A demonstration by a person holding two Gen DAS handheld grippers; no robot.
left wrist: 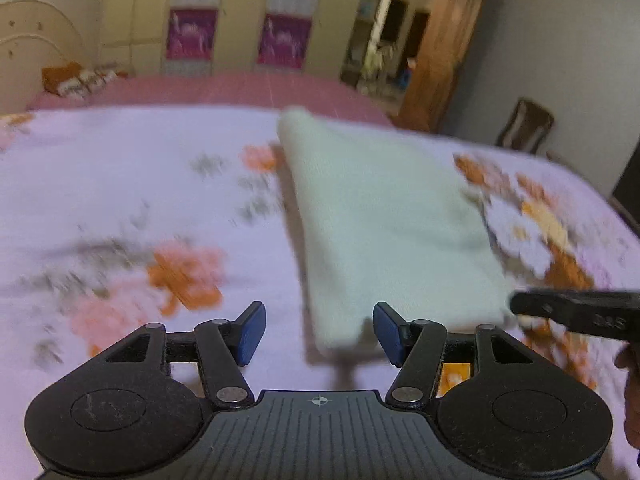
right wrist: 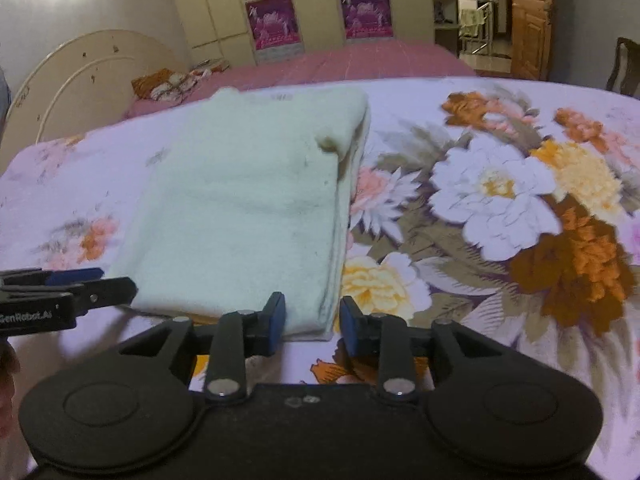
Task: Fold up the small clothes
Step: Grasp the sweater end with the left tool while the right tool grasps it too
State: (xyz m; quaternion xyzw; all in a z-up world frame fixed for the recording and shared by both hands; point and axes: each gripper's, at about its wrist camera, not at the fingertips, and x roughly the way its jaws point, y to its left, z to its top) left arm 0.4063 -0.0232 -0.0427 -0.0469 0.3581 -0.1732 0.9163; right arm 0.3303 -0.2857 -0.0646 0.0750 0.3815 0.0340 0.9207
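- A pale green cloth [right wrist: 244, 208], folded into a thick rectangle, lies flat on the bed [right wrist: 500, 208], which has a floral cover.
- In the right wrist view the cloth runs from centre up toward 11 o'clock, and its layered edges show along the side at 3 o'clock.
- The right tongs [right wrist: 312, 322] stand a little spread at the cloth's near corner. Their blue pads [right wrist: 276, 326] are just clear of it and nothing is pinched.
- The left tongs [left wrist: 319, 334] are spread wider and are also empty. The cloth's near end sits just beyond them, toward 1 o'clock in the left wrist view.
- Each view catches the other tool side-on: the left one enters at 9 o'clock in the right view, just beside the cloth's near left corner, and the right one enters at 3 o'clock in the left view.
- A wardrobe [right wrist: 276, 12] with pink panels stands at 12 o'clock.
- A wooden door [right wrist: 532, 16] is at 1 o'clock.
- A cream headboard [right wrist: 80, 80] is at 10 o'clock.
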